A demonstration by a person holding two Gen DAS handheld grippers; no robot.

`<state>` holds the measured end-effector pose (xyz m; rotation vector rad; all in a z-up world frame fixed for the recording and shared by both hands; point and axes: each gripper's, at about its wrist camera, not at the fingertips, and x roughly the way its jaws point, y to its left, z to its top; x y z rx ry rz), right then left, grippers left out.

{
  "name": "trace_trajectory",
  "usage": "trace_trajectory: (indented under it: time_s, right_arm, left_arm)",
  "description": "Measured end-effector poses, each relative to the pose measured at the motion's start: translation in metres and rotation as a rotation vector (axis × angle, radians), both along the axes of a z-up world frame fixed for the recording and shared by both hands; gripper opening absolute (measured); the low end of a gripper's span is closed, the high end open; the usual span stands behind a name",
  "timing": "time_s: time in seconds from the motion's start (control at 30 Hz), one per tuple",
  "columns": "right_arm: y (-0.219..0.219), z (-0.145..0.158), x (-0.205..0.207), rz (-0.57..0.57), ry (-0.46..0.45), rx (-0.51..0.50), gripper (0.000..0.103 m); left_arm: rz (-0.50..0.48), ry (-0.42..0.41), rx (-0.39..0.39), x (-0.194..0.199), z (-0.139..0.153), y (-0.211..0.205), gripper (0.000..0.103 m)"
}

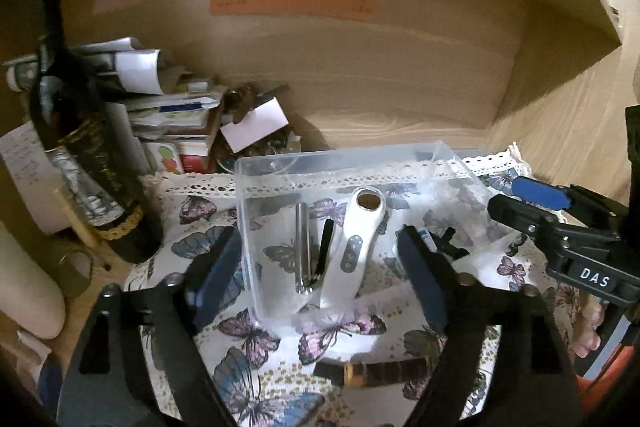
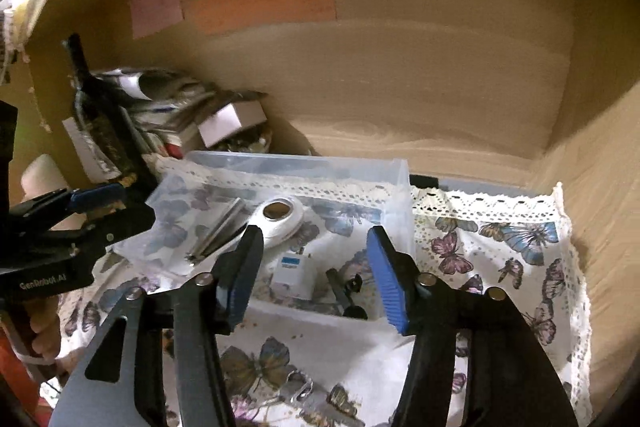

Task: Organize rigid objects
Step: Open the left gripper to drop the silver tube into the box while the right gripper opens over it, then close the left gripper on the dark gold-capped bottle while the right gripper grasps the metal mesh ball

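The left gripper [image 1: 322, 267] has its fingers spread wide and holds nothing; the blue pads straddle the near wall of a clear plastic box [image 1: 456, 157], one pad outside its left wall, the other at the box's right part. Between those fingers, inside the box, lie a white handheld device [image 1: 352, 247] with a round hole at its far end, a metal tube [image 1: 303, 247] and a thin black stick [image 1: 326, 247] side by side, the stick between the tube and the device.

The right gripper [image 2: 316, 273] is also wide apart and empty, hovering at the box's near right part. Between its fingers sit a small white box with a blue label [image 2: 292, 273] and a black clip-like piece [image 2: 346, 287] (too dark to make out further).

The plastic box stands on a butterfly-print cloth [image 2: 500, 247] with a lace border, spread over the tabletop. A dark bottle [image 1: 76, 147] stands at the cloth's left edge, with a pile of papers [image 1: 160, 99] behind it toward the back left corner. A watch [image 1: 384, 373] lies on the cloth near its front edge.
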<state>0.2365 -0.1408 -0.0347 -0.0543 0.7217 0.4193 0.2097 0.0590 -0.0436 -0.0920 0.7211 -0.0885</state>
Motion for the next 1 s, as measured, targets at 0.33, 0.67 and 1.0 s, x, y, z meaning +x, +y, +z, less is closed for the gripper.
trace_trajectory:
  time_s: [0.33, 0.67, 1.0]
  right_arm:
    - [-0.012, 0.001, -0.043, -0.005, -0.019, 0.015, 0.063]
    - [-0.009, -0.038, -0.079, 0.020, 0.104, 0.013, 0.065]
    - [0.011, -0.082, -0.090, 0.089, 0.251, 0.012, 0.051]
  left_arm:
    - [-0.018, 0.034, 0.005, -0.036, -0.002, -0.003, 0.097]
    - [-0.044, 0.151, 0.023, -0.061, -0.040, -0.004, 0.097]
    - [-0.085, 0.248, 0.023, -0.063, -0.068, -0.019, 0.097]
